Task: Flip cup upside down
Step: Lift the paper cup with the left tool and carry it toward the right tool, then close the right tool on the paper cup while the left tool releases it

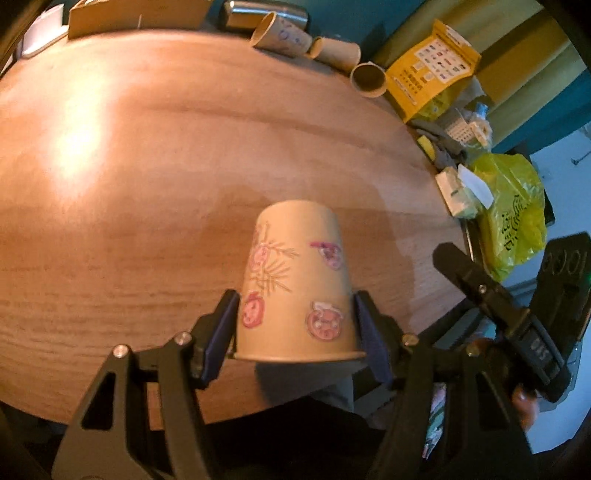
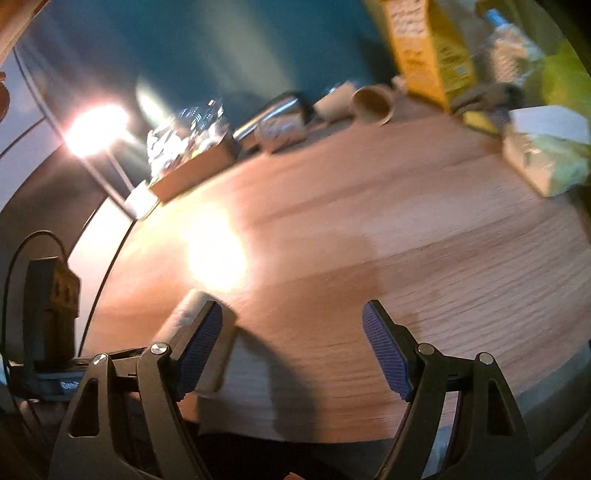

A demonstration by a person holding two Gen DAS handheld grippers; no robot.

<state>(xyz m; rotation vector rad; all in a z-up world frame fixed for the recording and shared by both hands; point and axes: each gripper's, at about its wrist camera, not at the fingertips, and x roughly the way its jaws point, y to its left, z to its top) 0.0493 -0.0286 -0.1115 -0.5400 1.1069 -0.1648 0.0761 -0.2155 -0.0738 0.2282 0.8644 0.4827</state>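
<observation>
2 tongs appear, 1 per hand, above a round wooden table [image 1: 129,184]. The left tongs [image 1: 295,332] pinch a paper cup [image 1: 295,280] between 2 blue-padded fingers [image 1: 221,332], 1 pad pressed on each side of the cup wall near its rim. The cup is inverted: its wide open rim faces down toward the camera and its closed base points up and away. It carries pink pig stickers and a faint plant drawing. Whether the rim touches the table cannot be told from this view. The left tongs reach forward and level over the near edge of the table.

Seen from the left wrist, the right tongs [image 1: 517,280] sit to the right, tilted, off the table's edge, gripped by a hand [image 1: 522,406] whose fingertips show beneath them. In the right wrist view, blurred by motion, the right tongs [image 2: 291,347] are spread wide with nothing between the blue pads [image 2: 386,354], angled over the table.

At the far edge lie several paper cups [image 1: 367,77] on their sides, a yellow package [image 1: 430,70], a cardboard box [image 1: 136,16], and a yellow-green plastic bag [image 1: 511,210].
</observation>
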